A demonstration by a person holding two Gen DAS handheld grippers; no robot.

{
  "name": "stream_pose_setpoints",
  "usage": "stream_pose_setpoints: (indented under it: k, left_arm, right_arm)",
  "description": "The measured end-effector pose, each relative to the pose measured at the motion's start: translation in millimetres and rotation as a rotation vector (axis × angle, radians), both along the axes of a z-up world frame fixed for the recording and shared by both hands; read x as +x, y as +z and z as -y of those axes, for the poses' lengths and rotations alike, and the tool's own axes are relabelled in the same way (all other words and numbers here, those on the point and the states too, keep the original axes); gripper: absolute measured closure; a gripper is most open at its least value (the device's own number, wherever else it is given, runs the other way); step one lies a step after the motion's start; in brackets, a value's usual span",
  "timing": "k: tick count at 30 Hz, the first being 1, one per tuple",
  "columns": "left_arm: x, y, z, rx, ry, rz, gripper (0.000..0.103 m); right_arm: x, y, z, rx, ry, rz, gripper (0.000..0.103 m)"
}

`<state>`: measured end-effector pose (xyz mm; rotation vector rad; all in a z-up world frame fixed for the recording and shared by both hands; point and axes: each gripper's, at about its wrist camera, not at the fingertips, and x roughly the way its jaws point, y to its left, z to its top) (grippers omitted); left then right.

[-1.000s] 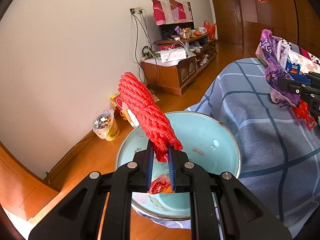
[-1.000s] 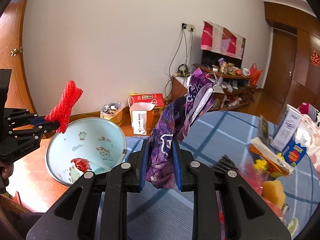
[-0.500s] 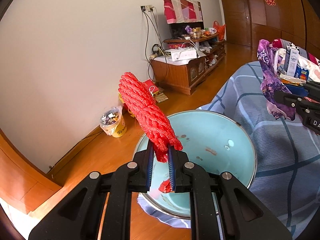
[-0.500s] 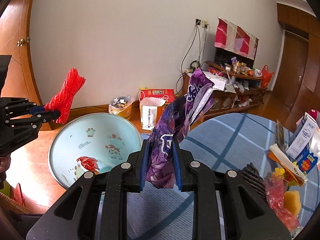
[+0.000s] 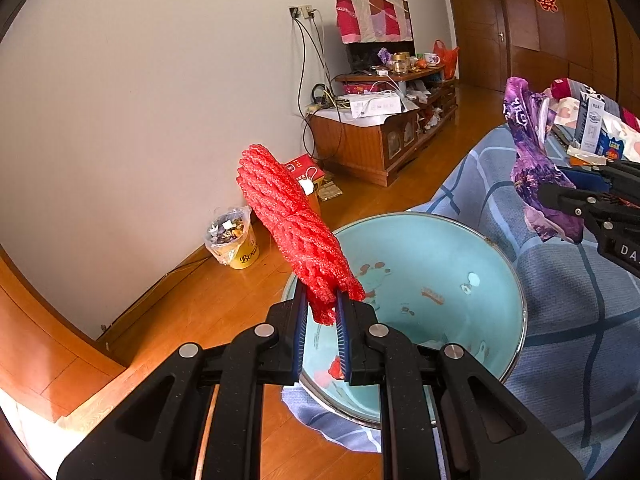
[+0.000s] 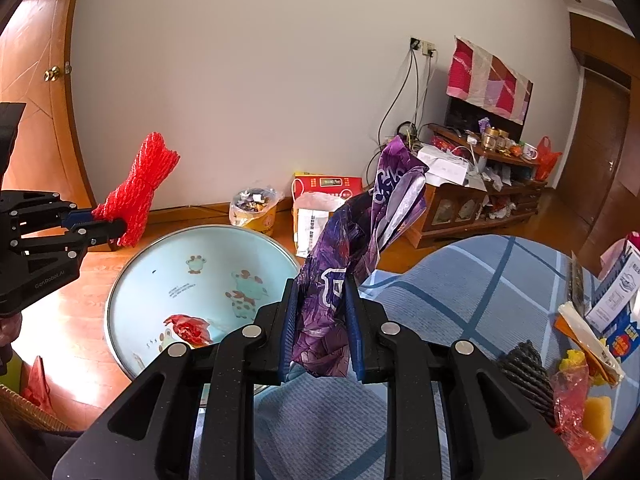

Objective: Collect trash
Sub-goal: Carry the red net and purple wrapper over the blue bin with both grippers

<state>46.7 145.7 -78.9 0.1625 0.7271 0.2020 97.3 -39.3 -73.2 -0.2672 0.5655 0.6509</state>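
My left gripper point(image 5: 321, 312) is shut on a bundle of red foam net point(image 5: 292, 228), held upright above the near left rim of a light blue enamel basin point(image 5: 472, 248). The net and left gripper also show at the left of the right wrist view point(image 6: 136, 196). My right gripper point(image 6: 319, 312) is shut on a crumpled purple wrapper point(image 6: 360, 236), held above the blue checked tablecloth point(image 6: 460, 292) just right of the basin point(image 6: 172, 264). A red scrap point(image 6: 188, 328) lies in the basin.
More clutter lies at the table's right: a black coil point(image 6: 524, 372), red plastic point(image 6: 568, 400), yellow pieces, cartons point(image 6: 616, 300). On the floor stand a lined bin point(image 5: 232, 236), a red box point(image 6: 328, 184) and a wooden TV cabinet point(image 5: 380, 136). A wicker basket edge point(image 6: 24, 412) shows at lower left.
Both grippers have drifted left toward the basin, each still holding its piece. The right gripper with the purple wrapper is now nearer the basin's rim.
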Motion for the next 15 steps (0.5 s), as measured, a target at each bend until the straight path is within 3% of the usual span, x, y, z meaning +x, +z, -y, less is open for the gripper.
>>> stream_pose_setpoints:
  k: [15]
  left_arm:
    - [5.1, -1.6, -1.6, -0.009, -0.008, -0.011, 0.090]
  right_arm:
    - [-4.4, -0.6, -12.8, -0.011, 0.028, 0.000, 0.079]
